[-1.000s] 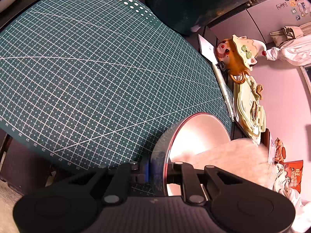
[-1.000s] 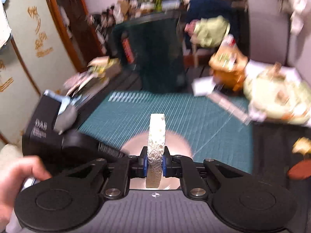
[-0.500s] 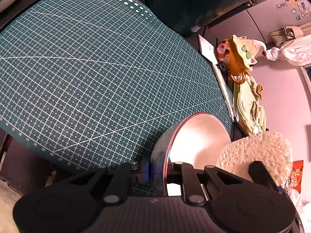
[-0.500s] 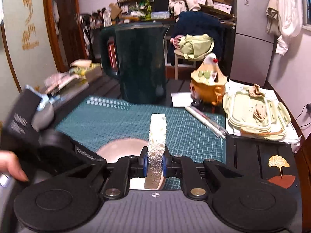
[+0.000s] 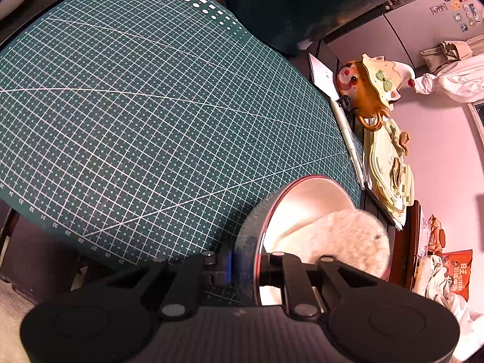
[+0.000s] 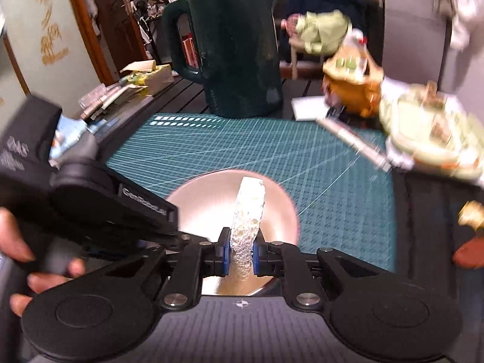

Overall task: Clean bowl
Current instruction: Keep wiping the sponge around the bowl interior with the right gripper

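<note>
Wiping is underway: the bowl (image 6: 233,208), low and centre on the green cutting mat (image 6: 302,157), holds only the white sponge (image 6: 248,214) pinched by the right gripper (image 6: 241,255). The left gripper (image 5: 246,267) clamps the bowl's rim. No residue shows, though wiping looks unfinished.

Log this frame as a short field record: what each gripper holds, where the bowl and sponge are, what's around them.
left gripper: shut on the bowl's rim
right gripper: shut on the sponge
bowl: metal, on the near part of the cutting mat, tilted up by the left gripper
sponge: white, held on edge, its end inside the bowl
cutting mat: green, gridded, otherwise bare
jug: dark green, beyond the mat's far edge
figurine: orange, off the mat's right side
image quality: right wrist view blurred
</note>
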